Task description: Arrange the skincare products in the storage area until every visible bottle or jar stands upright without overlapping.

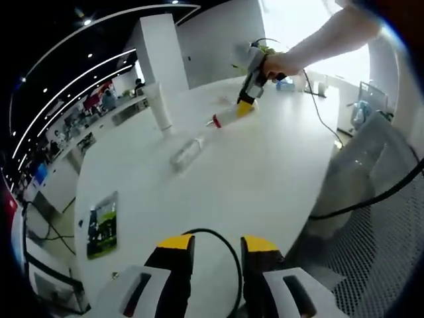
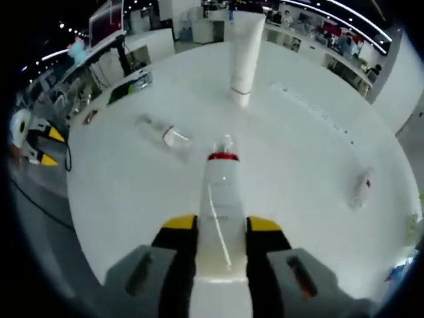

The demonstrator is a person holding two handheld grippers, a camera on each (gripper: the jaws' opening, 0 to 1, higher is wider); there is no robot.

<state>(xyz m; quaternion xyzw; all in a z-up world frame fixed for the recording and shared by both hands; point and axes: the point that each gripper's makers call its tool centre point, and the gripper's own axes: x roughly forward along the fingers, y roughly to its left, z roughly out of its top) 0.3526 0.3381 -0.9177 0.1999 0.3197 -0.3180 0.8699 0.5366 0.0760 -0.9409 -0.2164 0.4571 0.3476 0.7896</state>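
Observation:
My right gripper [image 2: 222,228] is shut on the lower body of a white bottle [image 2: 222,192] with a red band and a clear cap, which points away from me over the white table [image 2: 311,165]. In the left gripper view a hand holds that gripper [image 1: 246,103] on the same bottle [image 1: 222,120], low at the tabletop. A tall white tube [image 2: 244,53] [image 1: 159,103] stands on its cap beyond it. A clear bottle [image 2: 162,134] [image 1: 187,152] lies on its side. A small bottle [image 2: 361,189] lies at the right. My left gripper [image 1: 217,248] is open at the near edge, holding nothing.
A printed card [image 1: 103,225] lies on the table [image 1: 265,179] near its left edge. A black cable [image 1: 225,242] loops by my left jaws, and another cable [image 1: 324,122] trails off the far right side. Mesh chairs [image 1: 391,218] stand to the right of the table.

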